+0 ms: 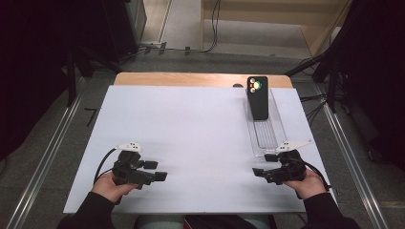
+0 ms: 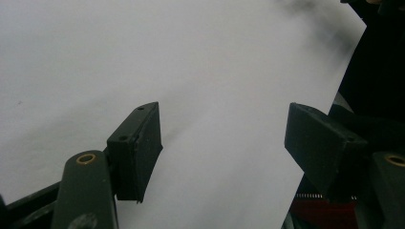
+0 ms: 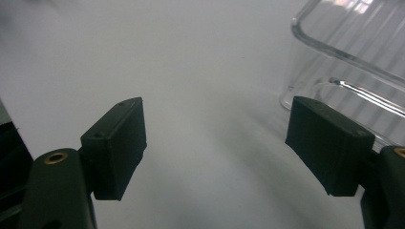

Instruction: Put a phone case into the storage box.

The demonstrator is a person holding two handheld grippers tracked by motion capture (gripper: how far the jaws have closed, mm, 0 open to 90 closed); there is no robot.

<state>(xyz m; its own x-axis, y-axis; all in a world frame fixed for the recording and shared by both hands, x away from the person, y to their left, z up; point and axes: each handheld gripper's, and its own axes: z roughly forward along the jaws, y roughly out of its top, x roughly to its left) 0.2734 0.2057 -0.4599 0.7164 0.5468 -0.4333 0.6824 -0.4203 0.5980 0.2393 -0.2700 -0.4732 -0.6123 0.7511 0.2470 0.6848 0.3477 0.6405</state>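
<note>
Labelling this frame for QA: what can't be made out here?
- High view: the black device in the clear tray is too small to tell whether it leans or stands, or what its coloured spots are.
- Right gripper view: the tray is cut off by the top and right edges.
- Left gripper view: the top right corner is dark and blurred.

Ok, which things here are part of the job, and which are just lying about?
Part of the job:
- clear tray, beside the right gripper
- black phone, standing at the tray's far end
- left gripper; both grippers' jaws are open and hold nothing

Lying about:
- cables on the floor beyond the table
- small dark object at the table's far edge
</note>
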